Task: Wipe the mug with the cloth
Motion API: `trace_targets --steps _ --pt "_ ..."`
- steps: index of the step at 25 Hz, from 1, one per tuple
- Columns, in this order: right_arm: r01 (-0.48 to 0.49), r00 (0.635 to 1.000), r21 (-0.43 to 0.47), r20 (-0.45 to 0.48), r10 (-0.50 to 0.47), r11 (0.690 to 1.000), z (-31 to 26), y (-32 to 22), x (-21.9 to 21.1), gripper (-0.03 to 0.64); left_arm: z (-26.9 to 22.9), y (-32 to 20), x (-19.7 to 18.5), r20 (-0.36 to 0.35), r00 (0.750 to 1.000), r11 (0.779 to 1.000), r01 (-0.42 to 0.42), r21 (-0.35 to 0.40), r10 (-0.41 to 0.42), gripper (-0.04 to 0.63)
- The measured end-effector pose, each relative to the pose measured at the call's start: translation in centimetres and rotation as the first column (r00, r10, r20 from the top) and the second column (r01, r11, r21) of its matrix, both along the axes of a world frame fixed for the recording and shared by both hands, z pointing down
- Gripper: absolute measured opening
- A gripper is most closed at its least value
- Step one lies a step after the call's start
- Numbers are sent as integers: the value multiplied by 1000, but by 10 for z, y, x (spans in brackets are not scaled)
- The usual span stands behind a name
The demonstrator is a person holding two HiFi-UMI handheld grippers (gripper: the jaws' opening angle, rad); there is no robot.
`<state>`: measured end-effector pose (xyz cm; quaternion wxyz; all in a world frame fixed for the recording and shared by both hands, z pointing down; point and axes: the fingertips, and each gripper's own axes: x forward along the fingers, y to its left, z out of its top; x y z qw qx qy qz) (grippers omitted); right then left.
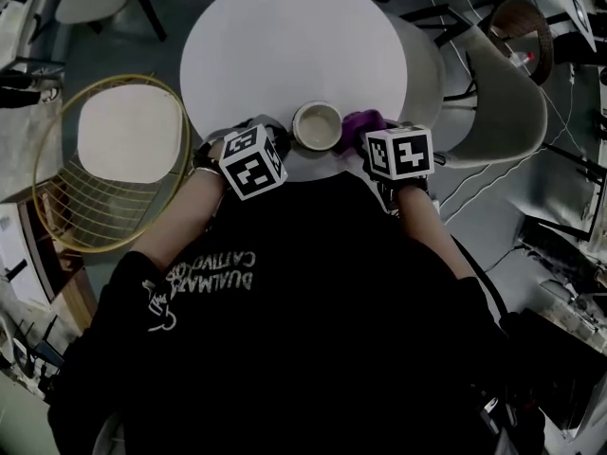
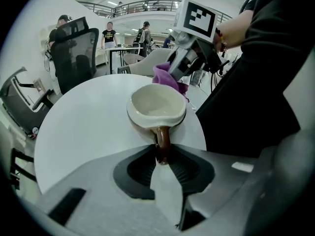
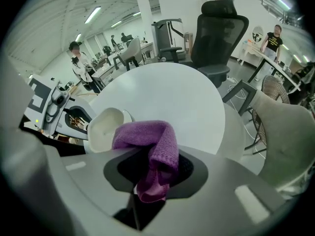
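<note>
Presently we find the wiping step set up but no stroke yet confirmed. The left gripper point(image 2: 162, 157) has its jaws closed narrowly on the brown handle point(image 2: 163, 140) of the cream mug point(image 2: 157, 104), steadying it upright; the near edge of the round white table point(image 1: 285, 45) lies directly under the mug. The right gripper point(image 3: 155, 170) holds the purple cloth point(image 3: 147, 136) bunched between moderately parted jaws, at the mug's rim on the side opposite the handle. We cannot tell whether cloth and rim touch. In our judgement, the next move calls for pressing the cloth against the mug's wall and sweeping round it while the handle grip resists rotation.
</note>
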<state>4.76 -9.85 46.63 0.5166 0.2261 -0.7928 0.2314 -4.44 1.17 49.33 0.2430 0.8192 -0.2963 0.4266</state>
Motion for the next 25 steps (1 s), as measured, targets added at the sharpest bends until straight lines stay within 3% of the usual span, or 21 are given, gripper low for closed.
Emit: trace_targets --steps 16,25 --pt "80 997 86 -19 -79 993 -2 -31 -39 87 0 -2 -5 9 1000 1000 -13 -5 13 80" --pt "145 989 131 -51 -140 981 -2 -37 -61 86 -1 0 -6 -17 1000 1000 20 -13 -20 80"
